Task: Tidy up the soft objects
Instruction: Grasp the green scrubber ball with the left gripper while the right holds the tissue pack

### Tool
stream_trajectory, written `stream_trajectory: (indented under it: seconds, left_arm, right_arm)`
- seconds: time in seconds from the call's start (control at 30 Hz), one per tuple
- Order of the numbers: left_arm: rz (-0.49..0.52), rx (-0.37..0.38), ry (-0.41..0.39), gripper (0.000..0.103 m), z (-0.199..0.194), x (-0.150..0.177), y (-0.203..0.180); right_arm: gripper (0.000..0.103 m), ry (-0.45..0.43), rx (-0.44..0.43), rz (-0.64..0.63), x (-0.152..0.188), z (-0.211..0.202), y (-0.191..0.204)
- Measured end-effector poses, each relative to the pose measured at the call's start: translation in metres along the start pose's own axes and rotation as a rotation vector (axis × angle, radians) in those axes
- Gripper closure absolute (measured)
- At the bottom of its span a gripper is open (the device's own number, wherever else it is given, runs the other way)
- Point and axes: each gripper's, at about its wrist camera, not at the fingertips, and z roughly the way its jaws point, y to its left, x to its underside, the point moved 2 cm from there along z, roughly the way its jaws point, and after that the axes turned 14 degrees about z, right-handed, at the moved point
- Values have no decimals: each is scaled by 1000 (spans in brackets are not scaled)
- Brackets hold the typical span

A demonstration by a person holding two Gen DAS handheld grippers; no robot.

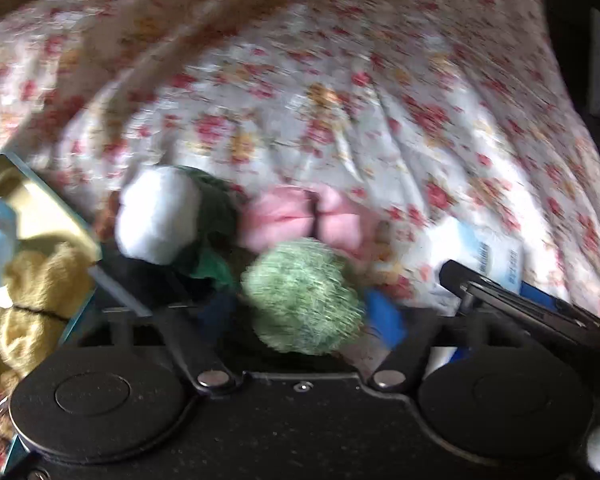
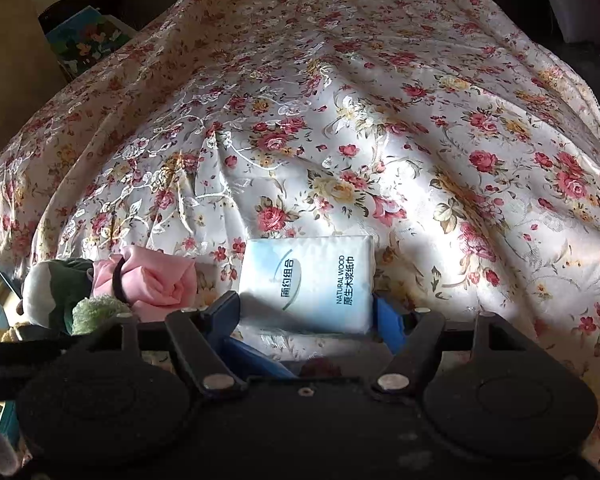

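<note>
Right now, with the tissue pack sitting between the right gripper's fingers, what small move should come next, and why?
Probably close the right gripper on the tissue pack. The pack lies flat on the floral bedspread with a blue finger at each side, and the jaws look open around it, not pinching. The left gripper is busy near the green fuzzy ball, beside the box of soft things.

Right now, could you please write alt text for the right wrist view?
A white tissue pack sits between the right gripper's open blue fingers on a floral bedspread. A pink cloth bundle lies to its left.
</note>
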Motion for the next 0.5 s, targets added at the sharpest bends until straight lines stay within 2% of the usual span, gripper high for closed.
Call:
stream_trajectory:
  seconds: [0.1,0.27,0.5]
  left_arm:
    - [-1,23,-6,48,6,0,-1]
    - [13,16,-26,50,5,0,-10]
    - [16,28,-97,50,-30,-6,-16]
  right_arm:
    - [33,2,-17,26,-1,-2,-2]
    - [33,-23,-100,138,-12,-13,-17]
    - [33,-59,-4,164,-33,-38,-27]
